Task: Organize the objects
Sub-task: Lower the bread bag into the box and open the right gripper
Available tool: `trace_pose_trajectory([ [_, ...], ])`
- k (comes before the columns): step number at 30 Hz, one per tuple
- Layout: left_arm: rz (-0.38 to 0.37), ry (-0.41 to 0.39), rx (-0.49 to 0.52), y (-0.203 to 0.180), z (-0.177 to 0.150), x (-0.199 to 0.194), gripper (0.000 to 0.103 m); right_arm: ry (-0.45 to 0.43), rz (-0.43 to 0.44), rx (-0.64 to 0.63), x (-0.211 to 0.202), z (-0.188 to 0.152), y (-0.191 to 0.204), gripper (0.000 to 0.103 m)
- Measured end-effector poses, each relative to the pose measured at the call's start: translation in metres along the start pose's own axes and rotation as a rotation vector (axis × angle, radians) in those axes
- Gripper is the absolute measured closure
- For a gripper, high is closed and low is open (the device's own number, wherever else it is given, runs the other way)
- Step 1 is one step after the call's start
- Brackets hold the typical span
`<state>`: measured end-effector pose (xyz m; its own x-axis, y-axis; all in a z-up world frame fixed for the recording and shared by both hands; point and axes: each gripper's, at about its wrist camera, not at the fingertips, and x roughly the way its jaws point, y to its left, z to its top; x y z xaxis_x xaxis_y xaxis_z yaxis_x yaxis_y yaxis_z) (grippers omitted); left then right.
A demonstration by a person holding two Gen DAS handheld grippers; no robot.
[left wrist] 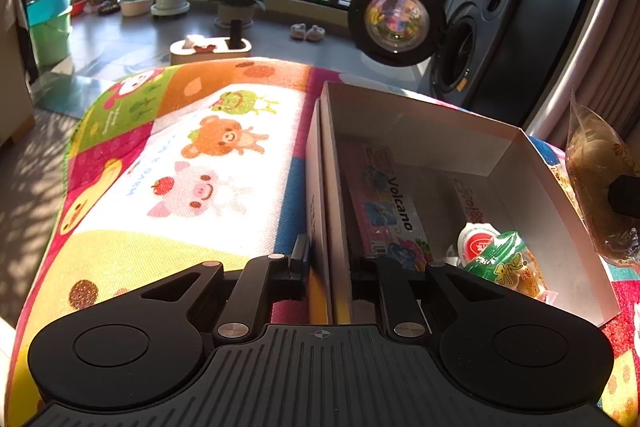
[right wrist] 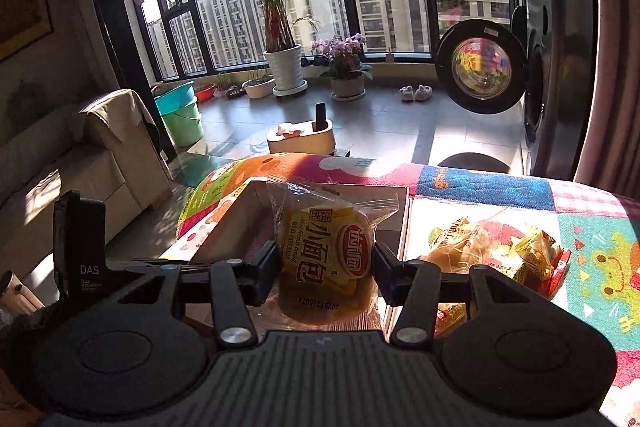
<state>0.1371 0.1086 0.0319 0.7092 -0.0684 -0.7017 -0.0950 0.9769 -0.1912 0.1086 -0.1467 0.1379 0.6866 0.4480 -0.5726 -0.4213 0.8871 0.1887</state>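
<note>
Bread roll in crinkly clear wrapper [right wrist: 326,259] is clamped mid-body by the right gripper [right wrist: 326,267]; soft and light, it should be squeezed gently. White cardboard box [left wrist: 532,195] wall is pinched by the nearly closed left gripper [left wrist: 330,267].

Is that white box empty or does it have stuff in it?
Partly filled: the white box holds a Volcano packet and green snack.
</note>
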Motion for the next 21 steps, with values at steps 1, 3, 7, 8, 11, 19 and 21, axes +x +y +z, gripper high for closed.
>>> trace_pose_trajectory([
  [1, -0.001, 0.0, 0.0, 0.0, 0.0, 0.0, 0.087, 0.013, -0.003, 0.01, 0.012, 0.003, 0.0, 0.053],
  [3, -0.002, 0.0, 0.001, 0.0, 0.0, 0.0, 0.087, 0.028, -0.003, 0.022, 0.026, 0.005, -0.001, 0.053],
  [7, 0.0, -0.001, 0.001, 0.0, 0.0, 0.0, 0.087, 0.042, -0.027, 0.026, 0.046, 0.004, -0.001, 0.053],
  [8, 0.0, -0.001, 0.0, 0.0, 0.0, 0.0, 0.087, 0.042, -0.028, 0.028, 0.048, 0.004, -0.002, 0.053],
  [11, -0.001, 0.0, -0.001, 0.0, 0.0, 0.0, 0.087, 0.042, -0.023, 0.037, 0.051, 0.002, -0.004, 0.053],
  [19, -0.005, 0.001, -0.003, -0.001, 0.001, 0.0, 0.086, 0.0, -0.033, 0.055, 0.037, 0.002, -0.017, 0.044],
  [21, -0.005, 0.001, -0.003, -0.001, 0.001, 0.0, 0.086, -0.015, -0.058, 0.062, 0.032, 0.003, -0.024, 0.04],
])
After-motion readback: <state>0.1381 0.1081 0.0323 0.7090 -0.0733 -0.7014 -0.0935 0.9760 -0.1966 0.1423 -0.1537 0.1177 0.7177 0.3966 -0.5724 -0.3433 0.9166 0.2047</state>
